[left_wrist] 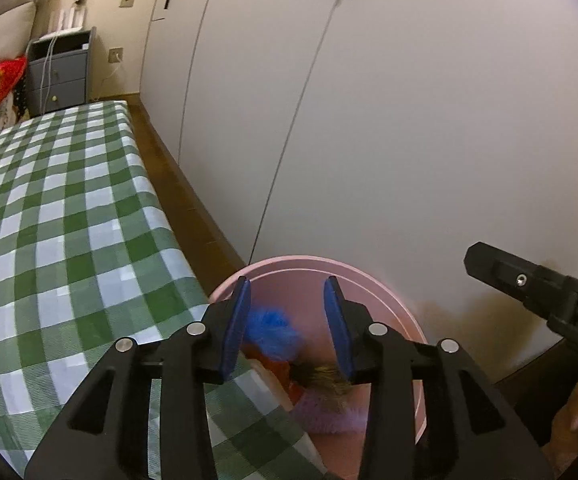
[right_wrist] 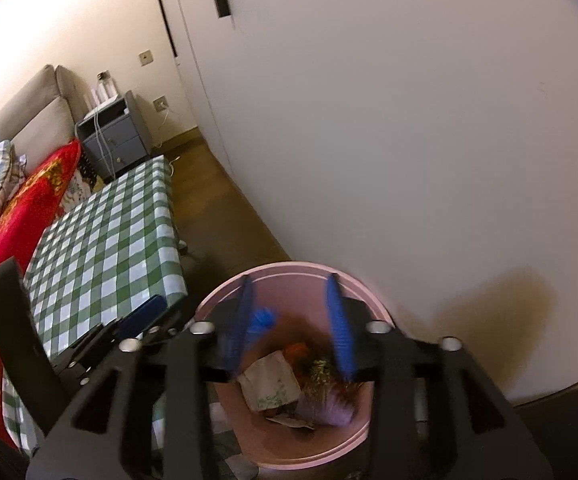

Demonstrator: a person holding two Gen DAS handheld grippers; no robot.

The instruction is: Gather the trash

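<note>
We saw a tall white wardrobe (left_wrist: 409, 120) filling the far side of both views, its flat doors running down to a brown wooden floor (right_wrist: 225, 208). Beside it stood a desk covered in a green-and-white checked cloth (left_wrist: 57, 232), and beyond that a small grey bedside cabinet (left_wrist: 59, 76) against the wall. A red patterned blanket (right_wrist: 17, 248) lay along the far edge of the desk.

Between desk and wardrobe sat a round pink plastic bin (right_wrist: 301, 456), touching or nearly touching the desk's corner. Inside it we could make out the trash: a crumpled beige paper bag (right_wrist: 269, 384), a fluffy blue tuft (left_wrist: 273, 328), a pale purple wrapper (right_wrist: 329, 408) and something orange (right_wrist: 295, 350), all piled together.

Our left claw (left_wrist: 287, 324) hovered over the bin with its blue pads apart and nothing between them. Our right claw (right_wrist: 291, 324) hung above the bin too, released, its pads blurred and empty.
</note>
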